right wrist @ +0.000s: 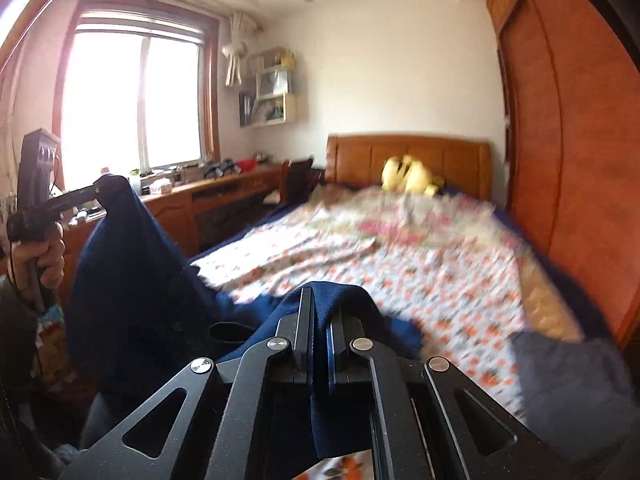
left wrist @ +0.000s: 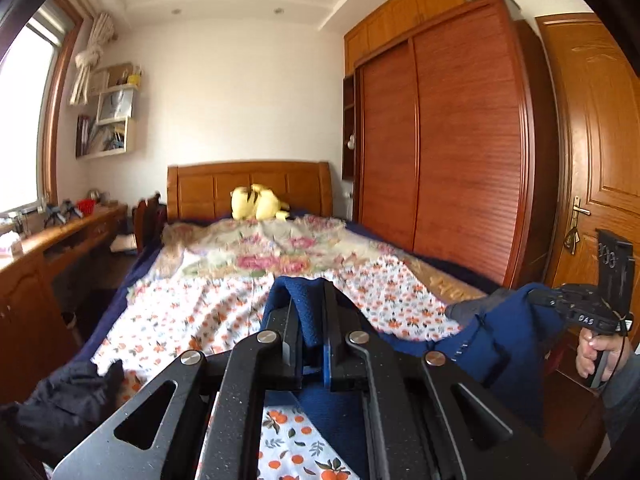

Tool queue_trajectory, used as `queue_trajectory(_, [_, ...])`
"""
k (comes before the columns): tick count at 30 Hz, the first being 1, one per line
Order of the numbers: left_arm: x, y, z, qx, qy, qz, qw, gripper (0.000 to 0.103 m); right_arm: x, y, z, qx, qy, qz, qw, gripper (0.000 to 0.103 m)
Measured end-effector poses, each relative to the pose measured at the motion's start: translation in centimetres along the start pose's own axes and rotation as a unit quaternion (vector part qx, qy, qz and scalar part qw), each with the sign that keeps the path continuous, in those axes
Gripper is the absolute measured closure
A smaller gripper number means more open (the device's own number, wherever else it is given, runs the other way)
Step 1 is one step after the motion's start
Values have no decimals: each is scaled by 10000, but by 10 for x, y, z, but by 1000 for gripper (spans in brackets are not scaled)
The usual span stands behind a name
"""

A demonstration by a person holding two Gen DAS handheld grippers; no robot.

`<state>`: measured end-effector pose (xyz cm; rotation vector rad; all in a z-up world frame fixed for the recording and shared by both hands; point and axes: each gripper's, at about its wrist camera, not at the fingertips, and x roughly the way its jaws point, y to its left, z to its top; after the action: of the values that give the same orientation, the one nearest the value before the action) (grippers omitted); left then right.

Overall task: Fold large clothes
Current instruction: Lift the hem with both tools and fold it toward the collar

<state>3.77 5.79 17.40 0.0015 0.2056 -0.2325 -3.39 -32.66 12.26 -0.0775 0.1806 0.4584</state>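
Note:
A navy blue knitted garment (left wrist: 504, 344) hangs in the air above the foot of the bed, stretched between both grippers. My left gripper (left wrist: 310, 300) is shut on one edge of it, blue cloth bulging up between the black fingers. The right gripper (left wrist: 536, 294) appears at the right of the left wrist view, a hand (left wrist: 596, 350) on its handle, pinching the far corner. In the right wrist view my right gripper (right wrist: 322, 300) is shut on the blue garment (right wrist: 128, 280), and the left gripper (right wrist: 102, 186) holds its other corner up by the window.
The bed carries an orange-flowered sheet (left wrist: 208, 304) and a rose-patterned blanket (left wrist: 276, 248), with a yellow plush toy (left wrist: 256, 204) at the headboard. Dark clothes (left wrist: 60, 400) lie at the bed's near left corner, a grey piece (right wrist: 568, 384) at its right. Wardrobe (left wrist: 444, 148) right, desk (left wrist: 60, 236) left.

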Motion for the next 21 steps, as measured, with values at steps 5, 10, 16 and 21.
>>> queue_trajectory(5, [6,6,1,25,-25,195,9998,96,-12,1,2,-168,37,-116,9998,99])
queue_trajectory(10, [78,24,-37,-70,418,443,9981,96,54,-4,-27,-91,604,-255,9978,99])
queue_trajectory(16, [165,49,-95,-516,894,546,9932,96,157,-33,-82,337,1242,-334,9911,99])
queue_trajectory(21, [201,60,-114,-657,1023,499,9913,96,210,-52,-71,285,1334,-657,9885,99])
